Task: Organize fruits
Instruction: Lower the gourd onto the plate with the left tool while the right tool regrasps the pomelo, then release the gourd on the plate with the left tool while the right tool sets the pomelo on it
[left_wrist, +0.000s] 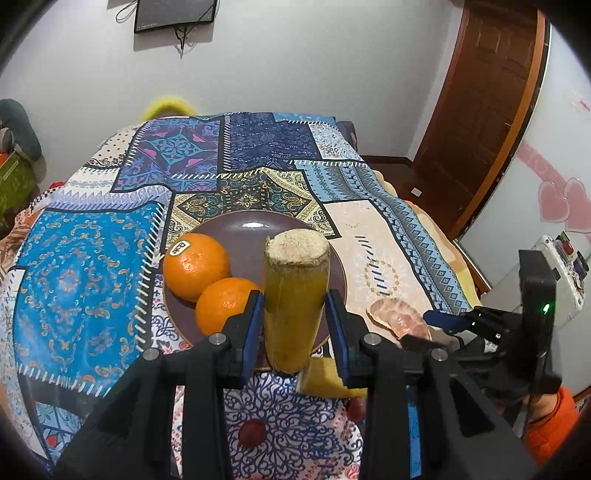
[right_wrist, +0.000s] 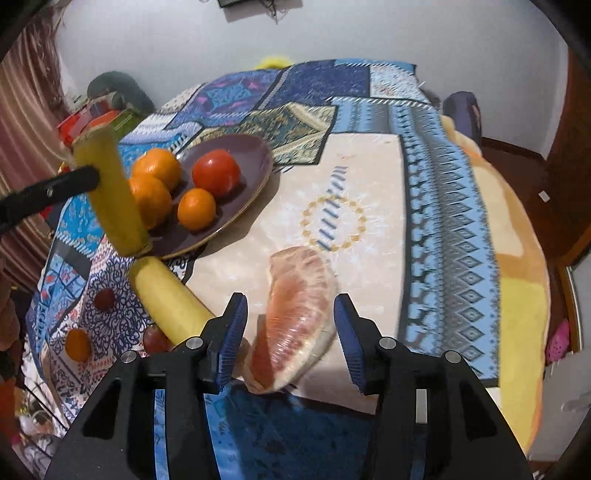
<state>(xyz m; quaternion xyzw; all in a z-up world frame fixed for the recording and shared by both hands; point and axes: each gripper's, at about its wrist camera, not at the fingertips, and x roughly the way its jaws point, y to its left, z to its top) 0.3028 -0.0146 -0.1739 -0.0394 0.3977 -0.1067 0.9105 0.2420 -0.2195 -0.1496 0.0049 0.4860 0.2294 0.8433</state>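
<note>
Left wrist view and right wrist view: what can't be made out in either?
- Left wrist view: the tomato is hidden behind the held sugarcane piece.
- Left wrist view: the second cane piece is mostly covered by the left tongs.
- Right wrist view: the pomelo wedge is motion-blurred, contact unclear.

- Bright, even room light in both views, with soft colours.
- White shiny spot on the purple plate (left_wrist: 255, 224), light from above.
- Dark shadow under the plate rim on the patterned cloth (right_wrist: 369, 177) in the right wrist view.
- Grey shadow below the pomelo slice (right_wrist: 295, 325), with a blurry, smeared look on the slice itself.
- Cloth pattern streaky and blurry on the right side of the right wrist view.
- Left wrist view sharper, the sugarcane piece (left_wrist: 295, 295) slightly soft.
- Round fisheye bend everywhere, straight edges curved, black corners around both pictures.
</note>
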